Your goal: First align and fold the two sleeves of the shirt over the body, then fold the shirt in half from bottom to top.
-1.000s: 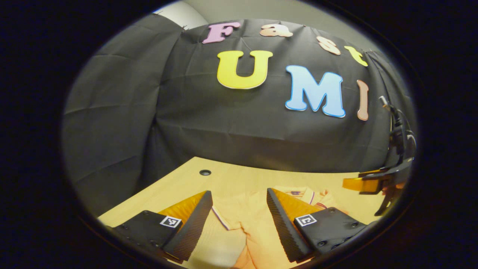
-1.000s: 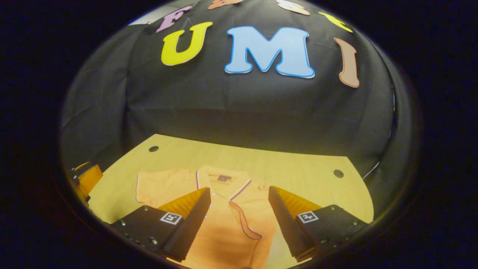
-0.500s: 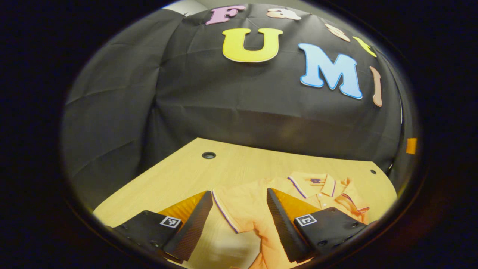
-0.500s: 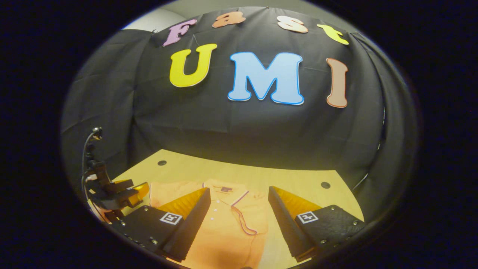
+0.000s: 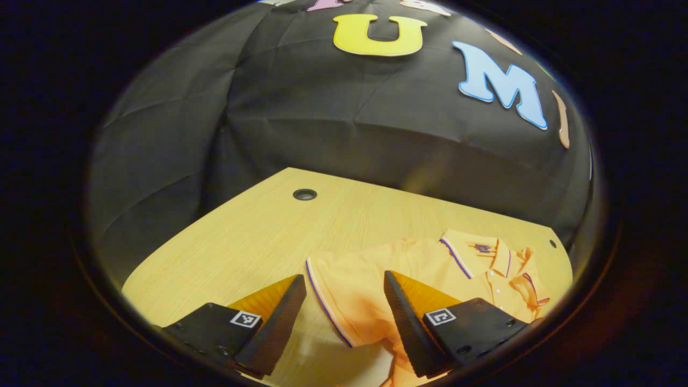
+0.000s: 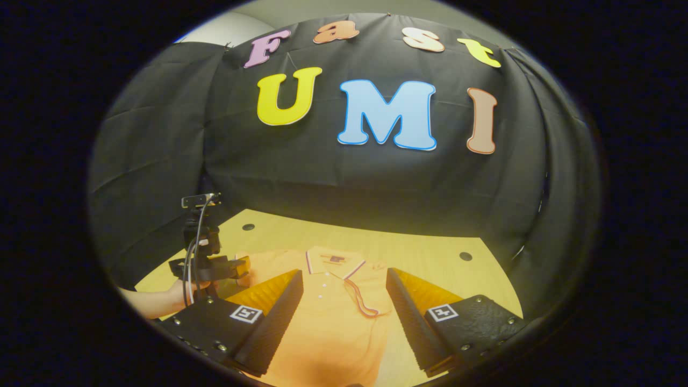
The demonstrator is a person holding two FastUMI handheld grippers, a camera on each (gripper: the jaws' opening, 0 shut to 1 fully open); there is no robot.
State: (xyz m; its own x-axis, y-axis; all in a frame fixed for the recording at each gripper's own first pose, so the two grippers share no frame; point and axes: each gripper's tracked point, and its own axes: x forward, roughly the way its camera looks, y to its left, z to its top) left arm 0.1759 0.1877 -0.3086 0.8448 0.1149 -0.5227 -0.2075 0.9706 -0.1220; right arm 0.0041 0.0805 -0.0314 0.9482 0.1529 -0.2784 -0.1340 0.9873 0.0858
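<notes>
My left gripper (image 5: 344,317) hangs open over the desk (image 5: 252,236). Orange shirt (image 5: 430,269) lies flat, its striped sleeve cuff (image 5: 325,306) between my fingers, not pinched. Collar (image 5: 478,252) sits to the right. Round hole (image 5: 305,194) far off.

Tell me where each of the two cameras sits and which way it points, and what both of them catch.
Left gripper view: rides on the left gripper, looking forward and down at the shirt's unfolded sleeve on the table; its own two fingers show, open.
Right gripper view: rides on the right gripper, looking over the shirt toward the booth wall; own fingers open, plus the left gripper and a hand farther off.
Shared: shirt, collar, table, wall.
</notes>
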